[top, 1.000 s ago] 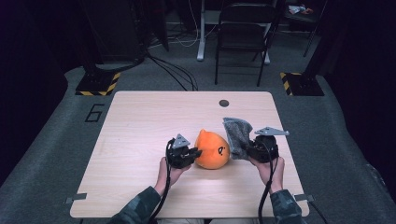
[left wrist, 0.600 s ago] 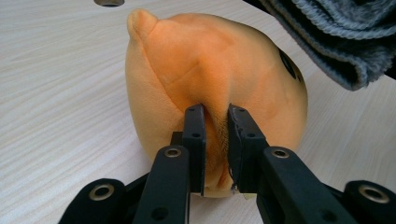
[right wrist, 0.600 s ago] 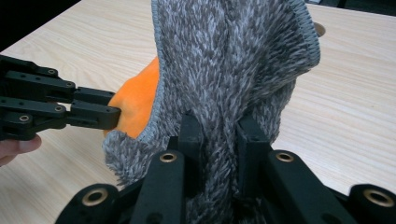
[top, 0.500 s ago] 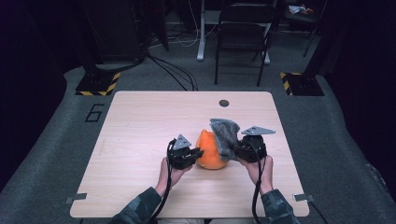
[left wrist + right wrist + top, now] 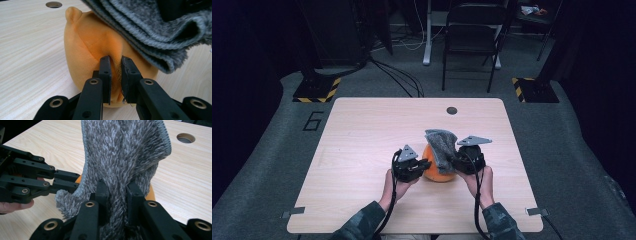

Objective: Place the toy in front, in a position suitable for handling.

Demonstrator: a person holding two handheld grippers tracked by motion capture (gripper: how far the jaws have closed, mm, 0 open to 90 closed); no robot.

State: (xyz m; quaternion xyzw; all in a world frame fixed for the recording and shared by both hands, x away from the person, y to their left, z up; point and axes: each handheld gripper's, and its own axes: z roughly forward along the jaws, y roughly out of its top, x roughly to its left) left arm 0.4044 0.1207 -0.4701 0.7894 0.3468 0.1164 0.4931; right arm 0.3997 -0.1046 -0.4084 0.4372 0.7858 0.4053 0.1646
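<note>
Left gripper pinches a fold of the orange plush, anchoring it at table centre; right gripper, at 3 o'clock, clamps the grey cloth, draping it over.

A light wooden table stands on grey carpet, with a small round hole near the middle of its far edge. Grey clips sit at its two near corners. The numeral 6 is marked on the carpet just off the table's far left corner. Beyond the table stands a dark folding chair, with cables trailing across the floor to its left. Two black bases with yellow-and-black striped edges lie on the floor, one to each side past the far corners.
</note>
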